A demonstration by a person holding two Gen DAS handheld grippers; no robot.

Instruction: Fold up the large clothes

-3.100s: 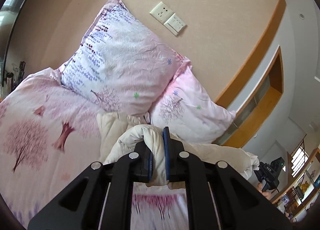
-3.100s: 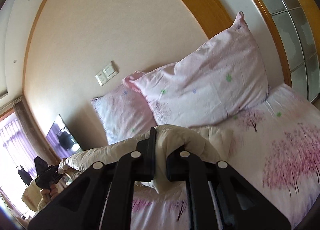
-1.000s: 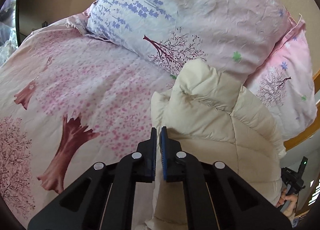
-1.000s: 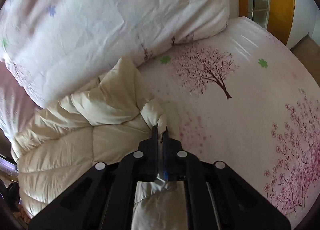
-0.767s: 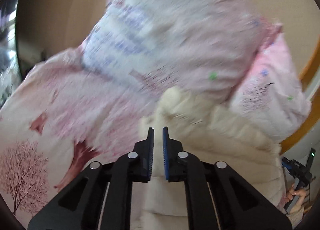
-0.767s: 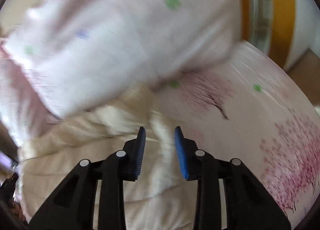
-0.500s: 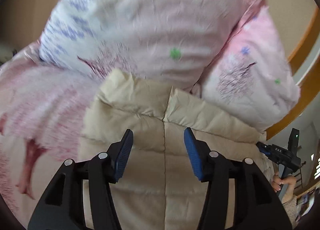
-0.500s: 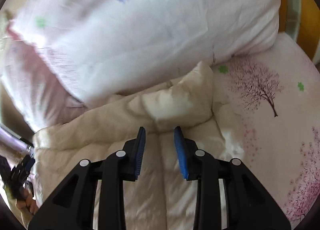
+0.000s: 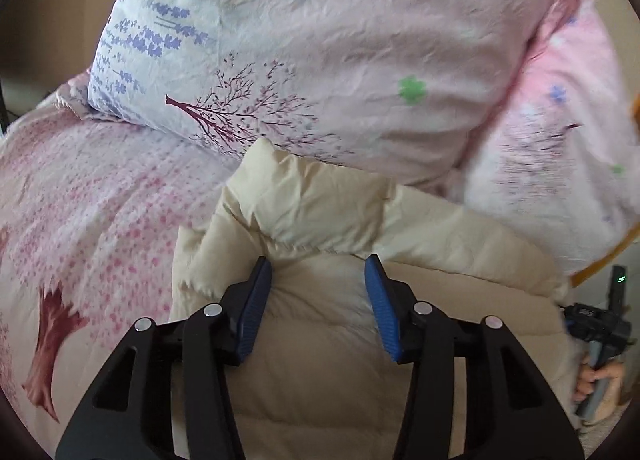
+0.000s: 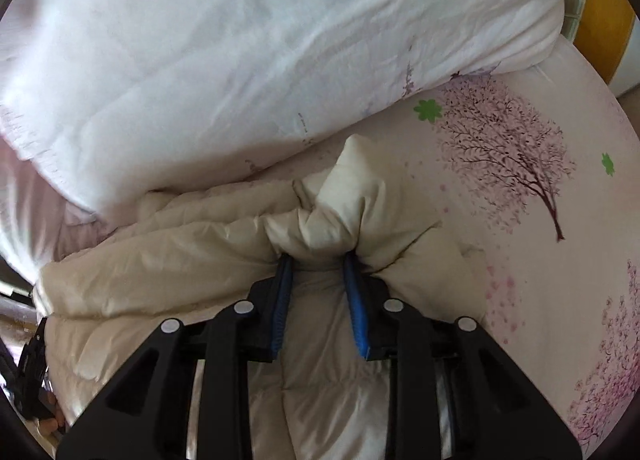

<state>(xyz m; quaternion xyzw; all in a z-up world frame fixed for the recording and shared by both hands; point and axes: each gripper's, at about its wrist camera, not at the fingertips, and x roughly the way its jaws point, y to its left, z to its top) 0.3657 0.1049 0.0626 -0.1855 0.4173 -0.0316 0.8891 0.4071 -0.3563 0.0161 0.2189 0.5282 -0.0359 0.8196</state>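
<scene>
A cream padded jacket [image 9: 320, 340] lies folded on the pink tree-print bed cover [image 9: 88, 212], its far edge against the pillows. My left gripper [image 9: 318, 272] is open, its blue pads [image 9: 256, 300] just over the jacket's top fold and gripping nothing. In the right wrist view the same jacket [image 10: 168, 260] bunches at its far corner. My right gripper [image 10: 318, 260] is open, and its blue pads [image 10: 356, 300] press into the bunched fold on either side.
Two floral pillows [image 9: 340, 44] lean against the wall just behind the jacket; one fills the top of the right wrist view [image 10: 240, 52]. The right-hand gripper and the person's hand [image 9: 600, 344] show at the jacket's right end. A wooden frame [image 10: 604, 12] stands beyond the bed.
Both grippers laid the jacket edge down by the pillows, opened and let go of it. They now sit low over the folded jacket with jaws spread.
</scene>
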